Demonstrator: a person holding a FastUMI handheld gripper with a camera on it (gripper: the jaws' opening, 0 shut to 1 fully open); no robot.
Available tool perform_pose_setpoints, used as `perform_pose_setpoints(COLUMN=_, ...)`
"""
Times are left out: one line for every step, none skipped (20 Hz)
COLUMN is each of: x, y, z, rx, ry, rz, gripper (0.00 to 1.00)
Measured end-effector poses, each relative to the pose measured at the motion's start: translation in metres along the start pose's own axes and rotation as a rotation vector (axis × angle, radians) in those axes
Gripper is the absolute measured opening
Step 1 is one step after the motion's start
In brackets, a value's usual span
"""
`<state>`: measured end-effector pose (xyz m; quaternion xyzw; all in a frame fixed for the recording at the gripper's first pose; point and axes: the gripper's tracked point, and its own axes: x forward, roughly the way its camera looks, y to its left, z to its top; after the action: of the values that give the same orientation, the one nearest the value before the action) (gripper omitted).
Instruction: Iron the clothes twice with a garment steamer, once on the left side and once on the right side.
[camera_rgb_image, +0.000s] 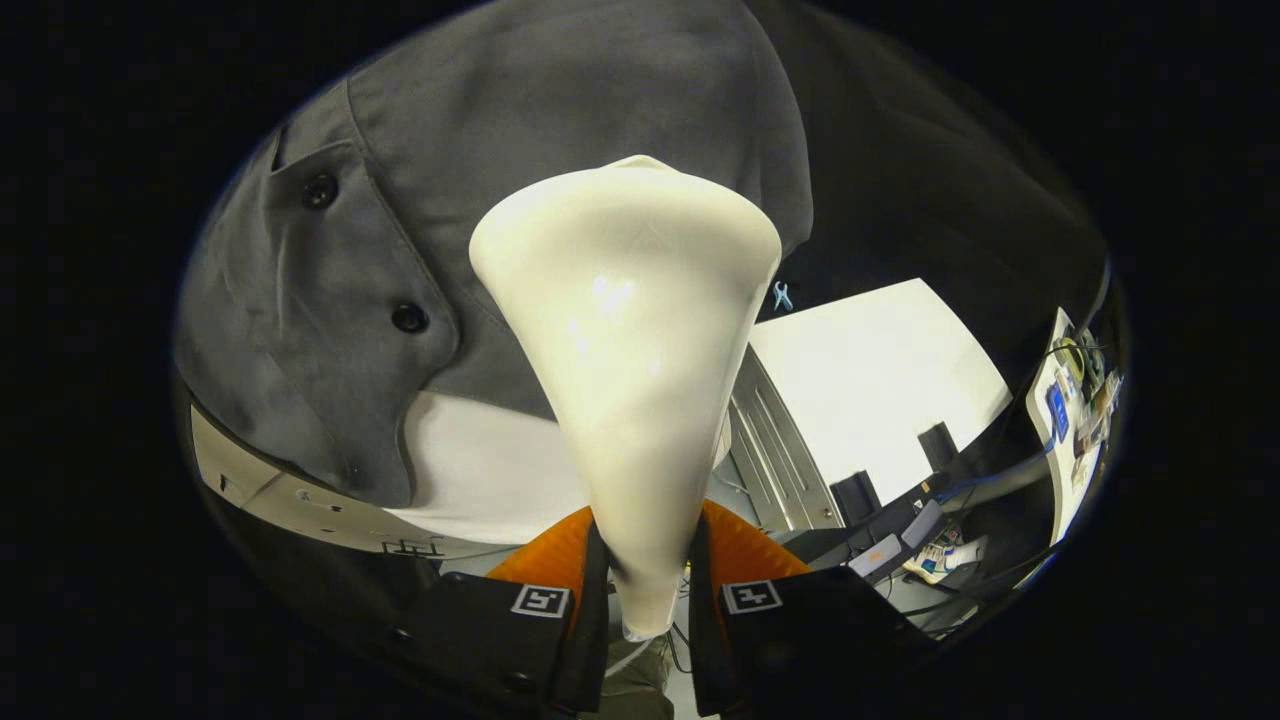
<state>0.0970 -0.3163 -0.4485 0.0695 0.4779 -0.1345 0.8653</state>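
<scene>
Garment steamer (625, 330), a glossy cream cone flaring to a wide head at the frame's centre, stood pinched at its narrow neck by the gripper (645, 585), both fingers pressed against its sides at bottom centre. Its head met the grey woven shirt (520, 130) filling the upper left, where 2 dark buttons (409, 318) sat on a stitched placket, though the contact itself was hidden behind the head. A white panel (870, 380) lay at right, with blurred clutter beyond it.
</scene>
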Motion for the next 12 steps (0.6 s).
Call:
perform_pose_setpoints(x=0.001, y=0.001, z=-0.005, rx=0.0, ry=0.007, rz=0.003, gripper=0.42)
perform_pose_setpoints(x=0.002, y=0.001, z=-0.008, rx=-0.001, ry=0.015, rz=0.006, gripper=0.42)
perform_pose_setpoints(x=0.004, y=0.001, z=-0.012, rx=-0.002, ry=0.021, rz=0.008, gripper=0.42)
perform_pose_setpoints(x=0.005, y=0.0, z=-0.014, rx=0.001, ry=0.024, rz=0.008, gripper=0.42)
perform_pose_setpoints(x=0.004, y=0.0, z=-0.017, rx=0.0, ry=0.029, rz=0.012, gripper=0.42)
perform_pose_setpoints(x=0.003, y=-0.001, z=-0.018, rx=0.0, ry=0.031, rz=0.015, gripper=0.42)
perform_pose_setpoints(x=0.004, y=-0.002, z=-0.021, rx=-0.001, ry=0.032, rz=0.018, gripper=0.42)
perform_pose_setpoints(x=0.003, y=-0.003, z=-0.023, rx=0.0, ry=0.034, rz=0.021, gripper=0.42)
perform_pose_setpoints(x=0.003, y=-0.003, z=-0.027, rx=0.003, ry=0.036, rz=0.023, gripper=0.42)
perform_pose_setpoints(x=0.002, y=-0.003, z=-0.029, rx=0.006, ry=0.036, rz=0.026, gripper=0.42)
perform_pose_setpoints(x=-0.001, y=-0.002, z=-0.032, rx=0.01, ry=0.033, rz=0.03, gripper=0.42)
perform_pose_setpoints(x=-0.003, y=-0.001, z=-0.032, rx=0.015, ry=0.027, rz=0.034, gripper=0.42)
